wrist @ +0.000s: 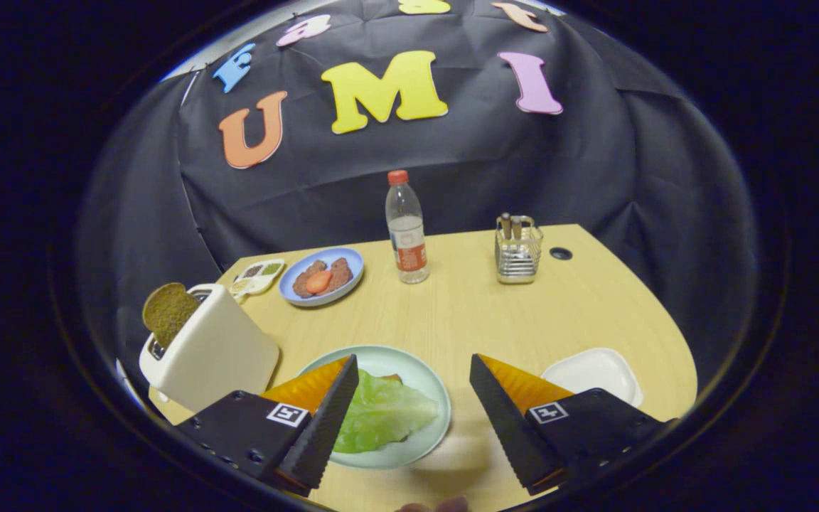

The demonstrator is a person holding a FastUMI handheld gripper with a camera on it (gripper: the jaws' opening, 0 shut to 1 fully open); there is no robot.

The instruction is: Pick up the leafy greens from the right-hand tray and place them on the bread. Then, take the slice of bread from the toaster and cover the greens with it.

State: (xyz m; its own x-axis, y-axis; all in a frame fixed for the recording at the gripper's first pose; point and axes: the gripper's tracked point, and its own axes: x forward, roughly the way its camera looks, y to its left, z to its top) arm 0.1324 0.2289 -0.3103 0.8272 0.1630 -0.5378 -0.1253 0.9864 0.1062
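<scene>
A green leaf (pixel 384 414) lies on a slice of bread, of which a brown edge (pixel 392 377) shows, on the pale green plate (pixel 424 380) between and just ahead of my fingers. My gripper (pixel 414 370) stands open above the plate's near side, with nothing between the fingers. The left finger (pixel 324 427) covers part of the leaf. A brown bread slice (pixel 168 313) sticks up from the white toaster (pixel 214 352), which stands left of the left finger. The white tray (pixel 594 373) beyond the right finger is empty.
A blue plate (pixel 296 295) with meat pieces and a tomato slice sits beyond the toaster, next to a small seasoning dish (pixel 259 276). A water bottle (pixel 407 231) and a wire holder (pixel 517 252) stand further back. A round hole (pixel 560 253) marks the tabletop.
</scene>
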